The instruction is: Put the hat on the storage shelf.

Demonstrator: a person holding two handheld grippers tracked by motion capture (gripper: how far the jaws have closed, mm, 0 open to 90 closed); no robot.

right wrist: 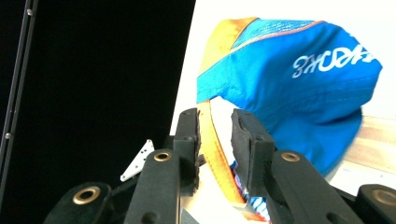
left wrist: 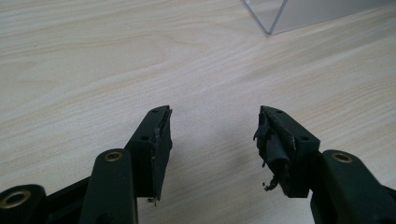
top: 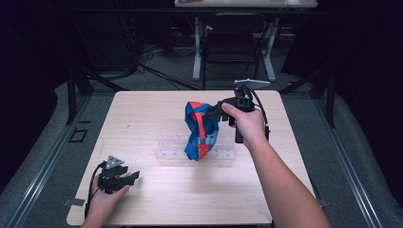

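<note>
A blue cap (top: 194,127) with orange trim hangs tilted over a clear acrylic rack (top: 166,152) in the middle of the table. In the right gripper view the cap (right wrist: 299,79) shows white lettering, and its orange band (right wrist: 217,154) runs between the jaws of my right gripper (right wrist: 215,116). The band lies against one pad with a gap to the other, so the jaws stand slightly open around it. In the high view the right gripper (top: 209,113) reaches the cap's upper edge from the right. My left gripper (top: 133,178) rests at the front left, open with nothing in it (left wrist: 215,121).
The light wooden table (top: 142,114) has dark floor all around it. A corner of the clear rack (left wrist: 280,14) stands ahead of the left gripper. A chair and another desk (top: 233,42) stand behind the far edge.
</note>
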